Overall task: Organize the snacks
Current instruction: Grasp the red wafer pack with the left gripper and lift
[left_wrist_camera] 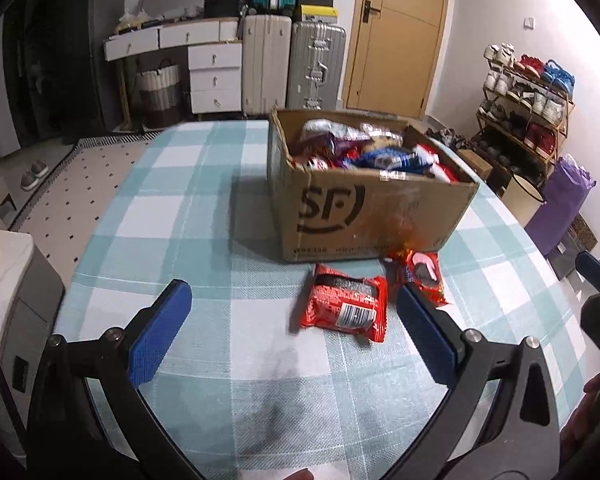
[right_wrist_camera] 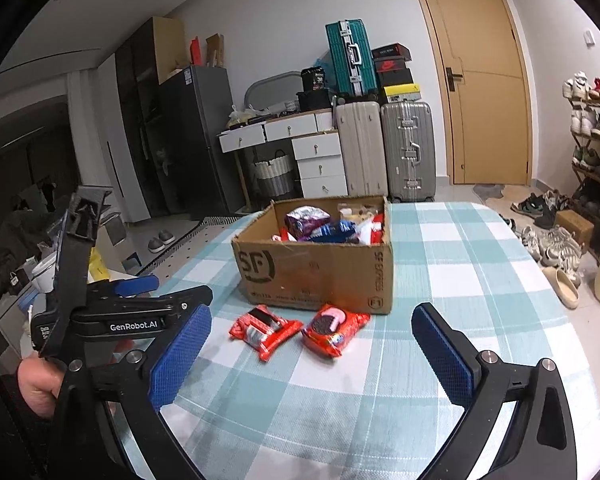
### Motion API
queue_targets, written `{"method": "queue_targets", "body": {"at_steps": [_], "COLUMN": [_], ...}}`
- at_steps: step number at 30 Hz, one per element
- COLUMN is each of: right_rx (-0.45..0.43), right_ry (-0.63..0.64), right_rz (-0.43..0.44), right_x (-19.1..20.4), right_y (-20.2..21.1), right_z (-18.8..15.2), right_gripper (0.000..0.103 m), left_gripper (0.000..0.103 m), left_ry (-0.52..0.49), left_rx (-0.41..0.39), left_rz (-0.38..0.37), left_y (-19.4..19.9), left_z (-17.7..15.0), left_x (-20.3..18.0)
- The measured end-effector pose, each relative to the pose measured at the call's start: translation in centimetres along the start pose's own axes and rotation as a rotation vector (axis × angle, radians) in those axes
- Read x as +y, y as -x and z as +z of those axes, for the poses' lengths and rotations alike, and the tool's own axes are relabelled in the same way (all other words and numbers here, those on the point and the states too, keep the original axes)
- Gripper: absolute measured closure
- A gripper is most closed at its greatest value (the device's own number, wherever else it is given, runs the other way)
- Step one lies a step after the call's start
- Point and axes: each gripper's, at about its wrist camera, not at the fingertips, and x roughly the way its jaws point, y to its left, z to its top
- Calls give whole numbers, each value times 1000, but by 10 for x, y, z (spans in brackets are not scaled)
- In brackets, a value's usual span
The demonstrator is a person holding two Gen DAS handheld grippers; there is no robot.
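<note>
Both the left gripper (left_wrist_camera: 294, 308) and the right gripper (right_wrist_camera: 310, 330) are held wide apart, with nothing between the fingers. Two red snack packs (right_wrist_camera: 265, 331) (right_wrist_camera: 334, 328) are seen just beyond the fingertips, on the tablecloth (right_wrist_camera: 460, 264) before the cardboard box (right_wrist_camera: 320, 276) of snacks.
</note>
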Motion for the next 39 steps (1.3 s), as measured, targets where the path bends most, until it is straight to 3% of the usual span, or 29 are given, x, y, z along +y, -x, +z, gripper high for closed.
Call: {"method": "queue_targets", "body": {"at_steps": [15,29,30,32,33,34,39], "right_rx": [62,97,98,102,102,103,108], "right_ry": [-68,-104,-107,-110,-110,-110,-116], "right_rz": [-35,-35,-36,-34,-34,-35,-34], "right_x": [-29,-47,-47,-48,-48,-48,-50], "right_y": [-23,-42,-42,-43,-44,-44,-43], "right_z": [-22,-31,-31,-31,-31,-31,-32], "right_gripper": [1,1,1,1,1,1,1], "left_gripper": [1,2,4,24,46,53,57], "left_ry": [-84,-124,-126,-118,-106,-98,-77], "left_rx": [126,186,185,179,180,184,176], "left_rz": [-23,-48,-48,-58,-87,-94,-135], "left_y": [-86,-136,-138,-139,-140,-140,-139], "left_z": [-9,-2,-1,-2,-1,0,3], "left_x": [-22,-41,-43,-45,-44,-43,-38]}}
